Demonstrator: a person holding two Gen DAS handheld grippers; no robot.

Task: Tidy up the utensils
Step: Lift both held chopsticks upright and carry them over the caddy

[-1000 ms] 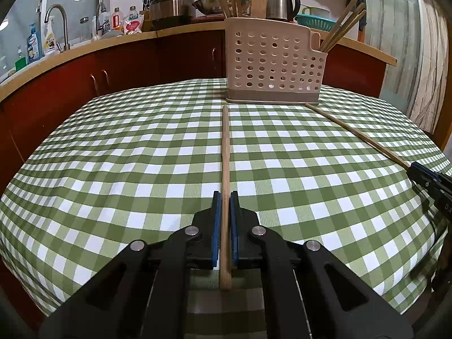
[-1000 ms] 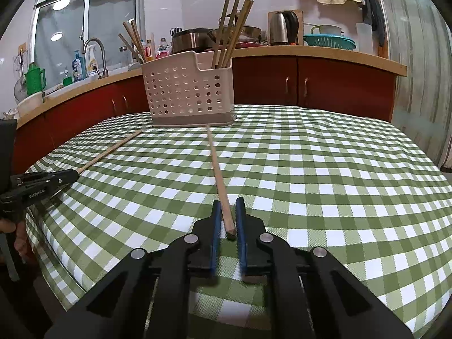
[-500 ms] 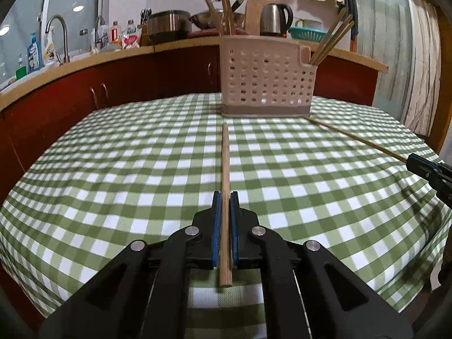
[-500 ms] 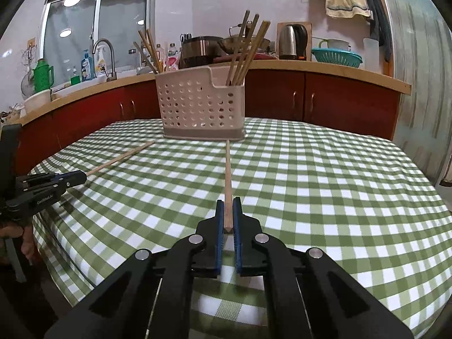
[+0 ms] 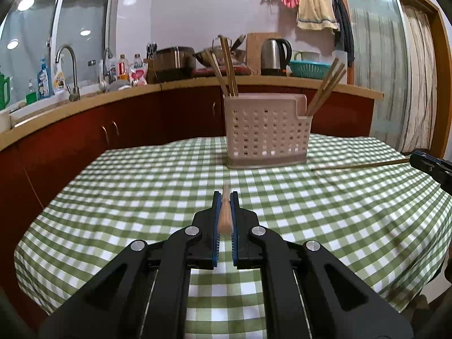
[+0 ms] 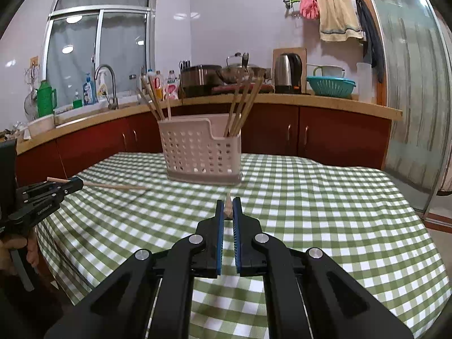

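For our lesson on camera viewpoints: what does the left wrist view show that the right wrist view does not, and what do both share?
Only the left wrist view: the left hand-held gripper close up, end-on, shut on its chopstick.

Only the right wrist view: the person's hand on the left hand-held gripper, and that chopstick seen side-on, clear of the tablecloth.

Both: the perforated utensil holder holding chopsticks, and the kettle on the counter.

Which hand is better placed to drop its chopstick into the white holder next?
Roughly even, slightly the left. Both the left gripper and right gripper hold a chopstick aimed at the holder, lifted off the tablecloth. The left's view faces the holder squarely.
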